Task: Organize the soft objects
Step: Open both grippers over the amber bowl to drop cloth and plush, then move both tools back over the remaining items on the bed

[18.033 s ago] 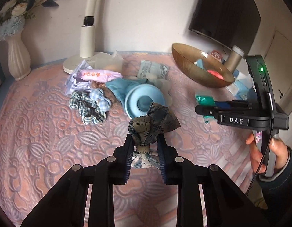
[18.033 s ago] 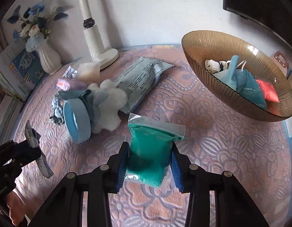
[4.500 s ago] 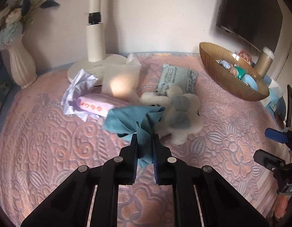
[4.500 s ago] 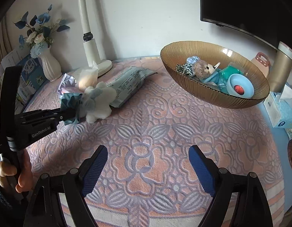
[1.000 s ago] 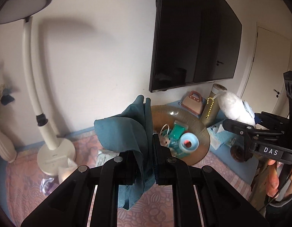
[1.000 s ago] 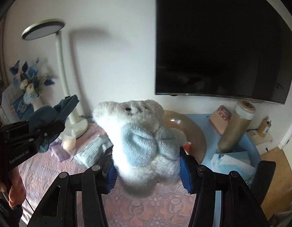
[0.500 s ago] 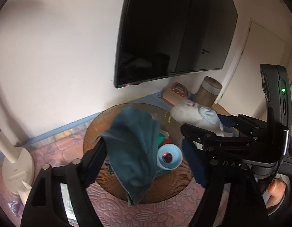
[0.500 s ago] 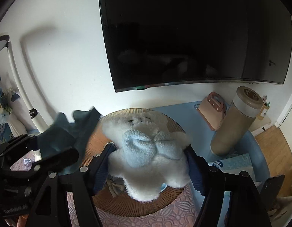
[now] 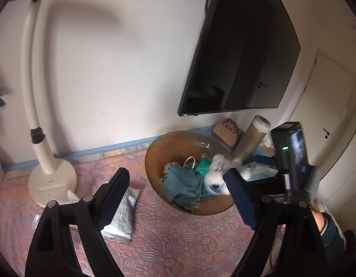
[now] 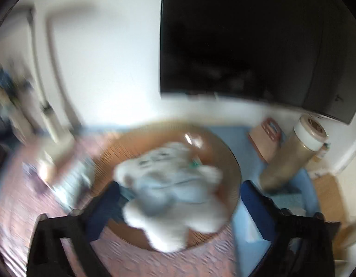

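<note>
The right hand-held gripper [image 10: 180, 198] is opening its jaws, and the fluffy white toy bear with a pale blue bow [image 10: 175, 194] sits loose between them, over the round brown ribbed bowl [image 10: 122, 150]. The left hand-held gripper [image 9: 178, 191] is wide open and holds nothing. Only its view is sharp: the crumpled teal cloth [image 9: 184, 184] lies in the bowl on the pink patterned table, and no writing can be read.

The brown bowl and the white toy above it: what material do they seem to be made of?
The brown bowl looks like tinted glass or clear plastic: it is see-through amber, finely ribbed, with a bright glare spot. The white toy looks like plush fabric: its outline is fuzzy and lumpy, though motion blur hides detail. It sits between the opening jaws of the right gripper.
</note>
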